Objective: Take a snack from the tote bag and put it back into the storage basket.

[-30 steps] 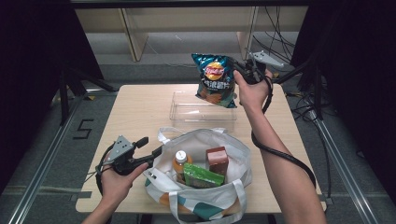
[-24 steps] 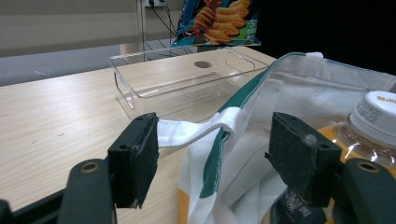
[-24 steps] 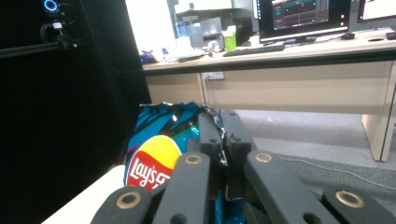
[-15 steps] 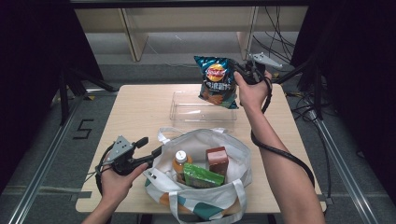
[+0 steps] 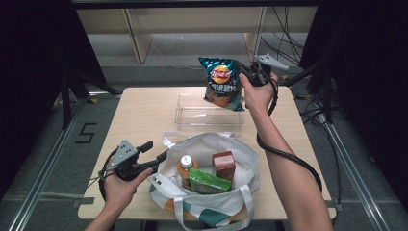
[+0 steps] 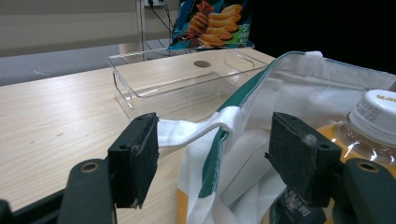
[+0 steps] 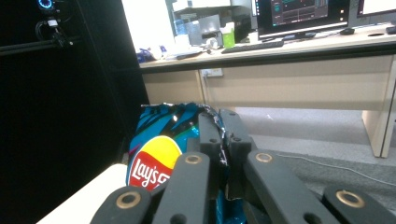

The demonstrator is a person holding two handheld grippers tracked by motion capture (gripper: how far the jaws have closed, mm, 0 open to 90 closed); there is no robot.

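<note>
My right gripper (image 5: 242, 72), jaws clenched on the chips (image 5: 222, 83), has carried them slightly farther over the bin (image 5: 210, 115), so the drop looks near. My left gripper (image 5: 156, 151), jaws apart, straddles the bag (image 5: 240, 159) strap.

A tote bag (image 5: 207, 159) sits on the table (image 5: 144, 115) at six o'clock, a bottle (image 5: 185, 166) and cartons (image 5: 223, 163) inside. At twelve lies a clear tray (image 5: 209, 115), a chip bag (image 5: 222, 83) held above it.

Grey floor (image 5: 337, 159), black curtains (image 5: 29, 72), desk (image 7: 289, 51) with monitors (image 7: 301, 14)
</note>
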